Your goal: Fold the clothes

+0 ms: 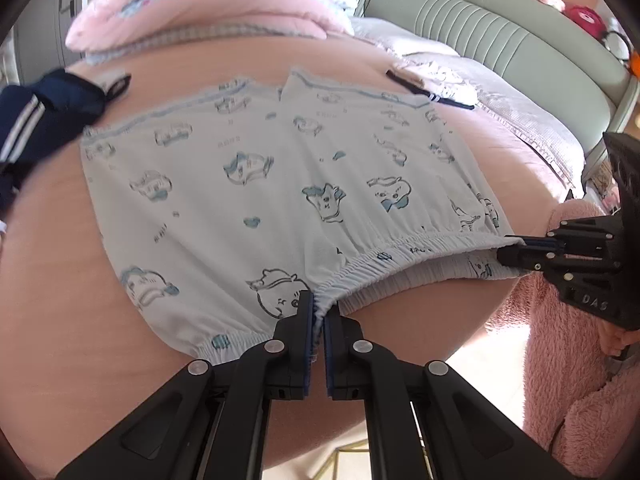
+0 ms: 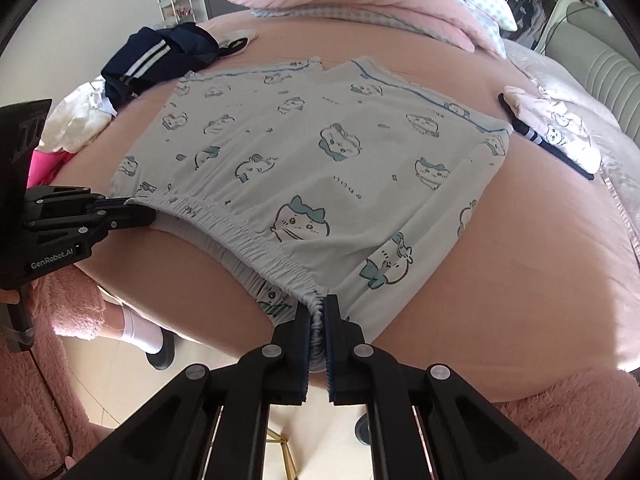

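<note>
In the left wrist view, the left hand-held gripper (image 1: 319, 314) is clamped on the gathered waistband of the printed shorts (image 1: 280, 184), which lie spread flat on the pink bed (image 1: 52, 280) with the leg hems pointing away toward the pillow (image 1: 208, 4). The right hand-held gripper (image 1: 516, 254) pinches the same waistband at its far corner, and the band between the two grips sags a little off the sheet. A dark blue garment (image 1: 44, 116) lies just beside the shorts at the left. In the right wrist view, the right hand-held gripper (image 2: 318, 314) is closed tight on the elastic, the cloth bunched between its pads, and the left hand-held gripper (image 2: 132, 212) holds the other corner. A folded pale garment (image 2: 560, 132) rests well apart on the right. To do this step well, I think both grips should rise together and keep the waistband lightly stretched (not so much that the elastic slips out), then carry it evenly toward the hems, so that the fold line stays straight and the dark garment is not caught.
</note>
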Available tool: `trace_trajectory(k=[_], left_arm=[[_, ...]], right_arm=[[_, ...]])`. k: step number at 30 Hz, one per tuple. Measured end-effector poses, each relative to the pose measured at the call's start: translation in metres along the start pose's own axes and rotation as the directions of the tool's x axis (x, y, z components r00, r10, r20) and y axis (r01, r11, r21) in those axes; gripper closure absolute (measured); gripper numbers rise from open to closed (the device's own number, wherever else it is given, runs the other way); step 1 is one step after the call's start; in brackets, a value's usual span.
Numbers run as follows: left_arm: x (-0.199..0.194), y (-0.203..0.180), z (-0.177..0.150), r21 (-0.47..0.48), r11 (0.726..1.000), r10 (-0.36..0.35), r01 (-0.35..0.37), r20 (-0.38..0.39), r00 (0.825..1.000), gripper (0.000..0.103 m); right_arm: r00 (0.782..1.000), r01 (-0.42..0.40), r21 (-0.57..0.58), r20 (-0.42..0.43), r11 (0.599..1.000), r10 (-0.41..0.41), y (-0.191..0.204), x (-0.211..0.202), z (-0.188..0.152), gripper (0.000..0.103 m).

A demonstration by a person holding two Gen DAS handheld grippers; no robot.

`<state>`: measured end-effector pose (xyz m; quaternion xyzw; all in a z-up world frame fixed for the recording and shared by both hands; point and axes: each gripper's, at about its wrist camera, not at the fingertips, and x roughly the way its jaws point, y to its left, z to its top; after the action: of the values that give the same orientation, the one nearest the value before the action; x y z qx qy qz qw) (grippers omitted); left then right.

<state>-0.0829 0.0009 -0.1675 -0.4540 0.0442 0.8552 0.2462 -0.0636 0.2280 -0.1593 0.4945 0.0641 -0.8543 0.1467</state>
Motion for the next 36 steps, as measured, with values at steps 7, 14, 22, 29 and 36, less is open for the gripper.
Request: trace_trajectory(k=[7, 14, 22, 29, 36], left_arm=[[0.024, -0.001, -0.005, 0.025, 0.999, -0.024, 0.028, -0.118, 0.993, 0.098], [0.005, 0.028, -0.003, -0.136, 0.989, -0.072, 0.057, -0.109, 0.991, 0.088], [-0.033, 0.065, -0.009, -0.364, 0.929, -0.073, 0.071, 0.008, 0.997, 0.058], [0.002, 0.066, -0.015, -0.346, 0.934, 0.043, -0.087, -0.135, 0.990, 0.059], [-0.017, 0.097, -0.024, -0.558, 0.826, 0.043, -0.077, -0.073, 0.996, 0.061]], right_arm=[[0.995, 0.007, -0.003, -0.104, 1.000, -0.007, -0.004, 0.014, -0.007, 0.098], [0.991, -0.045, -0.003, -0.125, 0.999, 0.044, -0.013, 0.010, 0.001, 0.073], [0.975, -0.220, 0.124, 0.002, 0.968, 0.221, -0.029, -0.021, 0.007, 0.072], [0.992, -0.052, 0.188, -0.107, 0.981, 0.073, -0.039, 0.021, 0.002, 0.072], [0.997, -0.023, 0.307, -0.061, 0.951, 0.044, -0.066, 0.003, -0.012, 0.069]])
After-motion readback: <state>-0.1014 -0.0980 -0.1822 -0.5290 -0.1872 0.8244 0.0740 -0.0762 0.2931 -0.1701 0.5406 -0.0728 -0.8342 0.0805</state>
